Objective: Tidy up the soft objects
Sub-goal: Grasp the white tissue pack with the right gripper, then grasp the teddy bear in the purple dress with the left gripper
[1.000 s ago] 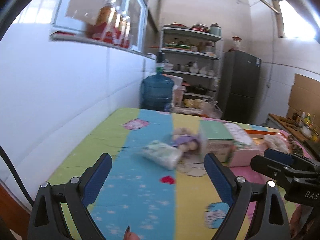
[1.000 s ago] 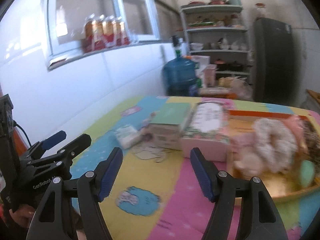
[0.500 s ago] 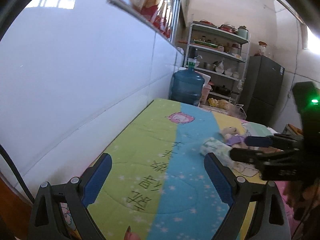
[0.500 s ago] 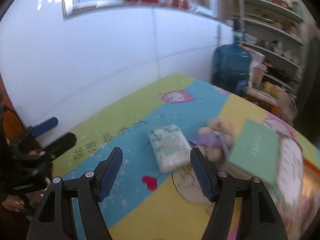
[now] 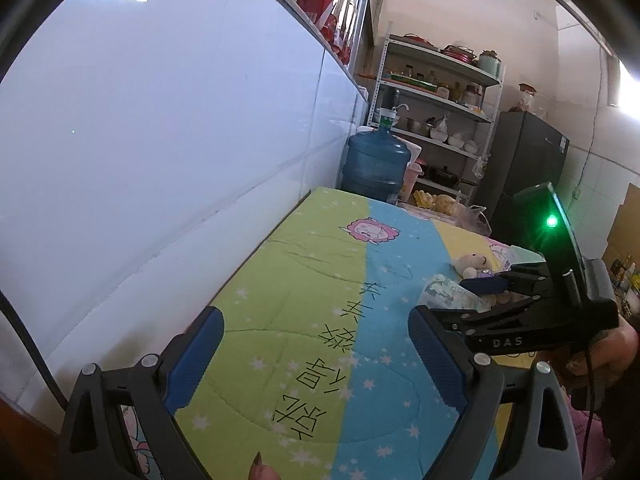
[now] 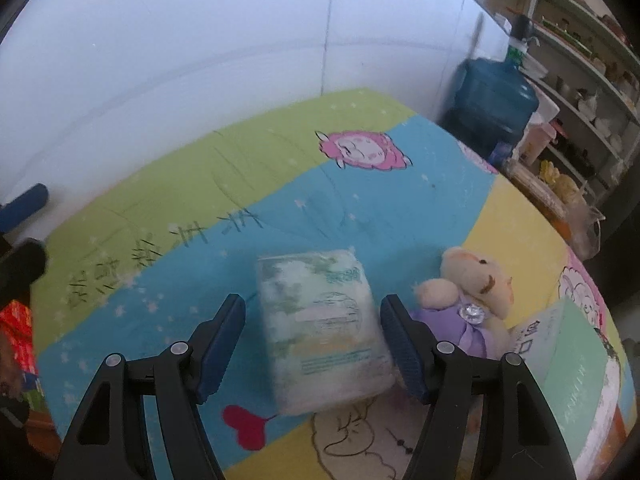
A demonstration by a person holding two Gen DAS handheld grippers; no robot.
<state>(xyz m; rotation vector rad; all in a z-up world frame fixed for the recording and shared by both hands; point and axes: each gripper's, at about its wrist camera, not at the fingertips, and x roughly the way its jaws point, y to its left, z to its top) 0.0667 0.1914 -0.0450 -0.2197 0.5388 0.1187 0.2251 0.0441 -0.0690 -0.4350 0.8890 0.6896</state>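
Right gripper (image 6: pixel 312 340): jaws spread wide, one blue pad on each side of the tissue pack; whether the pads touched it could not be told.
Left gripper (image 5: pixel 316 360): jaws released and holding nothing, above the near green and blue part of the quilt.
Tissue pack (image 6: pixel 322 330): lay flat on the blue stripe of the quilt, between the right gripper's fingers, slightly blurred; in the left wrist view it sat to the right, partly behind the right gripper (image 5: pixel 520 300).
Stuffed bear (image 6: pixel 474 292): cream with a purple dress, lying just right of the tissue pack, near the right finger.
Green box (image 6: pixel 568 356): at the right edge, right of the bear.
Quilt (image 6: pixel 280 200): green, blue and yellow stripes with cartoon sheep, covering the table.
Water jug (image 5: pixel 378 164): blue, standing past the far end of the quilt, against the white wall.
Shelves (image 5: pixel 436 92): far behind the jug, loaded with pots and bowls.
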